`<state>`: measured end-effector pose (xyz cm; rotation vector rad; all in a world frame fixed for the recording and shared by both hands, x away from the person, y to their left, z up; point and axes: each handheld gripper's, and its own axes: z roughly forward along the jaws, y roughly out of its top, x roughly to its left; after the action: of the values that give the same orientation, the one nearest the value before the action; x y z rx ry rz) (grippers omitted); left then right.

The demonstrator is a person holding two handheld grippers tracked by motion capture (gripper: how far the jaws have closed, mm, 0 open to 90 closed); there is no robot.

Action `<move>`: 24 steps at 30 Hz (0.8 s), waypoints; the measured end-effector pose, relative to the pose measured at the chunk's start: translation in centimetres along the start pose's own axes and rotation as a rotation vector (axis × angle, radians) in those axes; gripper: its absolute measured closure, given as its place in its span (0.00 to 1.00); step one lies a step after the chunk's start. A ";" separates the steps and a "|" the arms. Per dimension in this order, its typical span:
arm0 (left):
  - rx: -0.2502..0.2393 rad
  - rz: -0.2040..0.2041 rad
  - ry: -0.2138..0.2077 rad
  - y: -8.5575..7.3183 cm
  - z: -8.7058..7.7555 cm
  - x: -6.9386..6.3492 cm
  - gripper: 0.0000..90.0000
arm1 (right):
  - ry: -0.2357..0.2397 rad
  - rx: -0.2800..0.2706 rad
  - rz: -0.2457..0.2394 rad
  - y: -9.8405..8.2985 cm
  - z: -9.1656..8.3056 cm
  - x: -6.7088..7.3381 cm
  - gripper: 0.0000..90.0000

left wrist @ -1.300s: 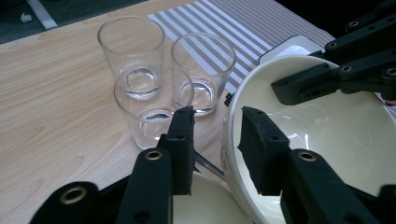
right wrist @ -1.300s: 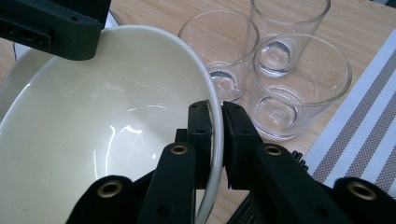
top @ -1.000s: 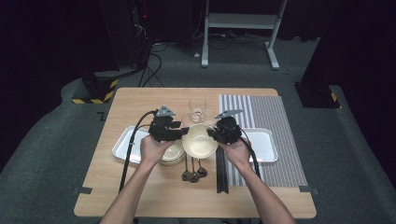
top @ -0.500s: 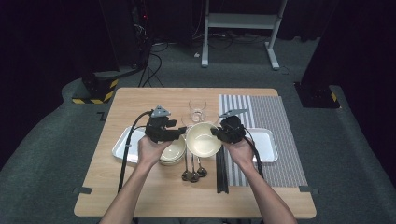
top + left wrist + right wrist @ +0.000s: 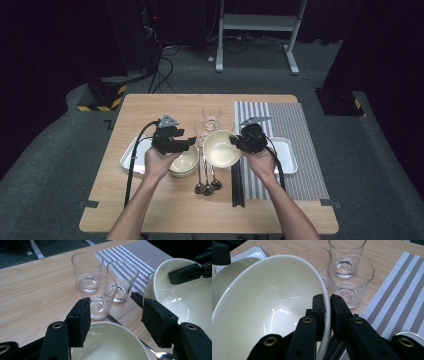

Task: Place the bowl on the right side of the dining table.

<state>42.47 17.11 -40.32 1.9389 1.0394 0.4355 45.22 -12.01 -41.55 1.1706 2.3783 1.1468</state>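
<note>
The right gripper (image 5: 236, 141) is pinching the rim of a cream bowl (image 5: 220, 148), its jaws nearly closed with one inside the wall and one outside, and is holding the bowl lifted and tilted above the spoons (image 5: 206, 172) and chopsticks (image 5: 236, 184). The left gripper (image 5: 192, 143) has just been opening its jaws; they are now standing apart with nothing between them, over a second bowl (image 5: 183, 162) sitting on the left tray (image 5: 131, 156). Compared with a second ago, the lifted bowl is sitting slightly further right, which suggests a handover to the right side has just finished. Beyond, three glasses (image 5: 97, 291) are standing close together on the surface (image 5: 150, 107). How many bowls are stacked on the left is hard to make out.
</note>
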 end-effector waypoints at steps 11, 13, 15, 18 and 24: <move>-0.002 -0.012 0.030 -0.6 -0.9 0.6 0.42 | -0.011 -0.007 0.014 -0.2 -0.7 -0.7 0.92; -0.003 -0.014 0.035 -0.7 -1.1 0.7 0.42 | -0.009 -0.010 0.018 -0.3 -0.8 -0.8 0.92; -0.005 -0.017 0.038 -0.8 -1.2 0.8 0.42 | -0.010 -0.014 0.017 -0.3 -0.9 -0.9 0.92; -0.001 -0.020 0.041 -0.9 -1.2 0.9 0.42 | -0.010 -0.017 0.021 -0.3 -1.0 -1.0 0.92; -0.005 -0.033 0.049 -1.3 -1.5 1.2 0.41 | -0.010 -0.018 0.028 -0.3 -1.2 -1.1 0.92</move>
<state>41.65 19.21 -40.64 1.9124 1.0983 0.4687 45.12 -13.64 -41.09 1.2047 2.3471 1.1656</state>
